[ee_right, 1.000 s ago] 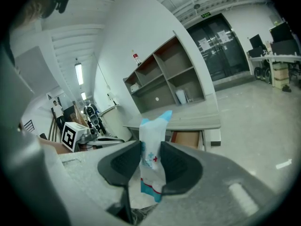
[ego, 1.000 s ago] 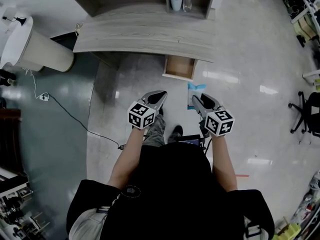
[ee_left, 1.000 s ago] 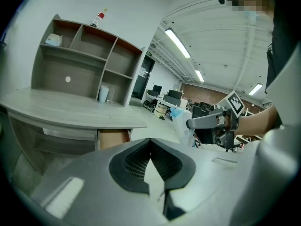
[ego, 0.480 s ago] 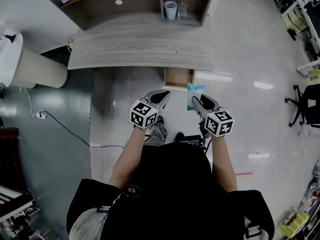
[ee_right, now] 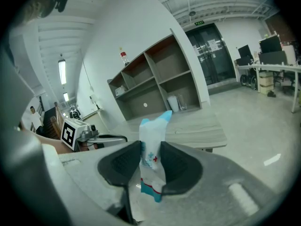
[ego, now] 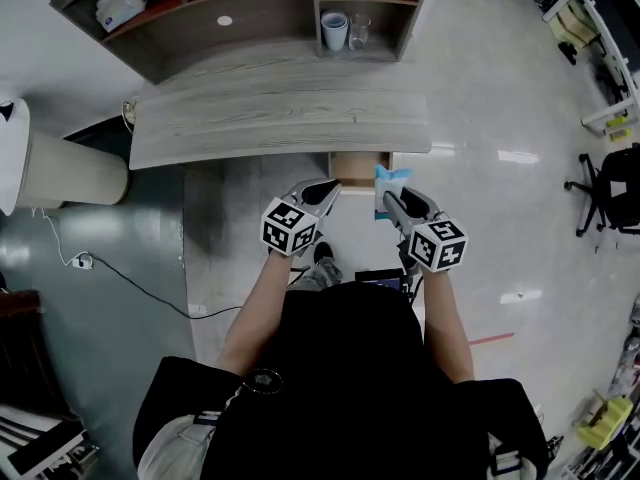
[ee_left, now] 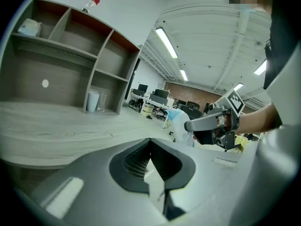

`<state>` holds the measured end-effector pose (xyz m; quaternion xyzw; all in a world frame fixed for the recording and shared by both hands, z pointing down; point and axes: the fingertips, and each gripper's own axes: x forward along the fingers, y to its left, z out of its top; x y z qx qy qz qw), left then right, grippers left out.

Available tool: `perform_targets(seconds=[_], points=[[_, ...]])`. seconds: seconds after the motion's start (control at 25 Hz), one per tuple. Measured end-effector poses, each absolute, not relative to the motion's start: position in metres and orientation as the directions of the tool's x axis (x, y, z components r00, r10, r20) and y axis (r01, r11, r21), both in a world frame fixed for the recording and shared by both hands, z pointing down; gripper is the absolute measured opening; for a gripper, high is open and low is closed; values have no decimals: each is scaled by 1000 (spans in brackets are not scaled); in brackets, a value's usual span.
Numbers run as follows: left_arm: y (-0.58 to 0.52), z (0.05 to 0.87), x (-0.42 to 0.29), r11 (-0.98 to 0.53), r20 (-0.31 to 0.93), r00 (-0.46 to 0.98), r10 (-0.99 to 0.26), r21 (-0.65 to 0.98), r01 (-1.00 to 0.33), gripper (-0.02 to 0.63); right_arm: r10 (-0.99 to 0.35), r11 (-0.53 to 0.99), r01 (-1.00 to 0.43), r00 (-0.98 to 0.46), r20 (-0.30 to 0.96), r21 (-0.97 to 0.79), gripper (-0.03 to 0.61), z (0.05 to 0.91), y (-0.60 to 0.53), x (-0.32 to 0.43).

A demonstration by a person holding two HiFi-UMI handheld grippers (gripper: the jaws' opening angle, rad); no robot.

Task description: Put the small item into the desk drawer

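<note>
The small item is a blue-and-white packet (ego: 390,179) (ee_right: 153,134). My right gripper (ego: 391,199) (ee_right: 151,148) is shut on it and holds it upright. It hangs just in front of the grey wooden desk (ego: 280,118) (ee_right: 200,128). The light wood drawer (ego: 360,165) stands open under the desk's front edge, and only a strip of it shows. The packet is at the drawer's right front corner. My left gripper (ego: 328,188) (ee_left: 150,143) is shut on nothing, just left of the drawer's front. The right gripper (ee_left: 207,124) also shows in the left gripper view.
A shelf unit stands on the desk's far side with a white cup (ego: 334,30), a glass (ego: 359,30) and a white box (ego: 113,5). A pale cylinder (ego: 65,173) is at the left, a cable (ego: 150,288) on the floor, and an office chair (ego: 603,190) at the right.
The person has moved up to the desk. Both grippers now reach its front edge and the drawer front, which was well ahead before. The packet stays in the right gripper.
</note>
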<state>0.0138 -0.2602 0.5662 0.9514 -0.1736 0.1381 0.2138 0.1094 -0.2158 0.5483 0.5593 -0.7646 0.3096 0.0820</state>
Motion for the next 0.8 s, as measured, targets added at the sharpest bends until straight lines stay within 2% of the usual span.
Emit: perform_targets(seconds=[0.32, 0.8], points=[[-266, 570, 21, -861, 331, 916, -225, 373, -346, 0, -804, 155, -915, -336, 490, -373, 130, 553, -218, 109], [-271, 553, 48, -849, 326, 908, -262, 370, -377, 0, -782, 262, -898, -413, 468, -355, 130, 537, -237, 127]])
